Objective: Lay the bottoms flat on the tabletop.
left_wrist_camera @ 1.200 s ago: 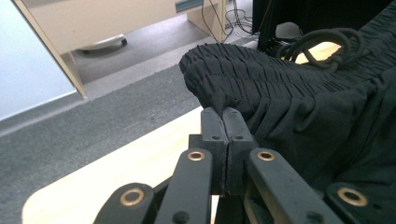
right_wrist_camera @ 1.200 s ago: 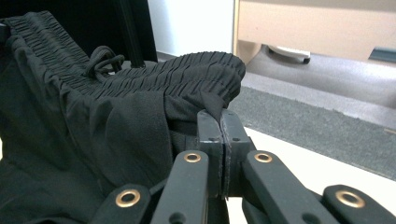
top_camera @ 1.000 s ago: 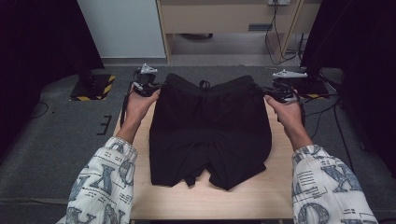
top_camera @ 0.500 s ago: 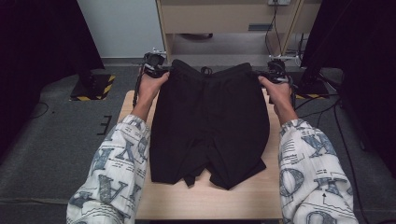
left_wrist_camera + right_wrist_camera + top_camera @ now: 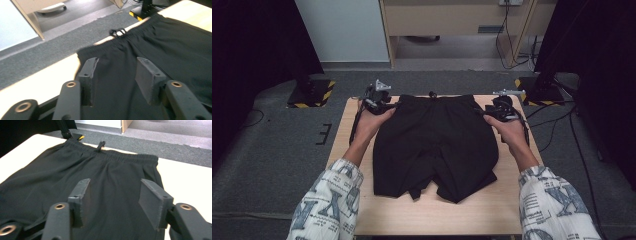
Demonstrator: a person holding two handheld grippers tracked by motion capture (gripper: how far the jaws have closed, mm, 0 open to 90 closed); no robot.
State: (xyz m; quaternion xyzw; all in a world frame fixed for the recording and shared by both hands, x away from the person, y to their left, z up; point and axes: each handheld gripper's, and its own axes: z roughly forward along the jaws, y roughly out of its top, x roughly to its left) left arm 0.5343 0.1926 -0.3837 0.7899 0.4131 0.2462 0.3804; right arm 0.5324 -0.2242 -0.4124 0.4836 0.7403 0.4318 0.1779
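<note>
On the table (image 5: 362, 205), black shorts (image 5: 437, 145) lie flat; your left tool (image 5: 387, 106) and right tool (image 5: 486, 114) have just been opening, seemingly gripping nothing.

Lab-like recording room, small wooden table (image 5: 512, 210) on grey carpet (image 5: 272, 165), black curtains (image 5: 257, 45) at both sides, stand bases with yellow-black tape (image 5: 309, 95), loose cables (image 5: 562, 125), plain wooden cabinet (image 5: 452, 20) behind
</note>
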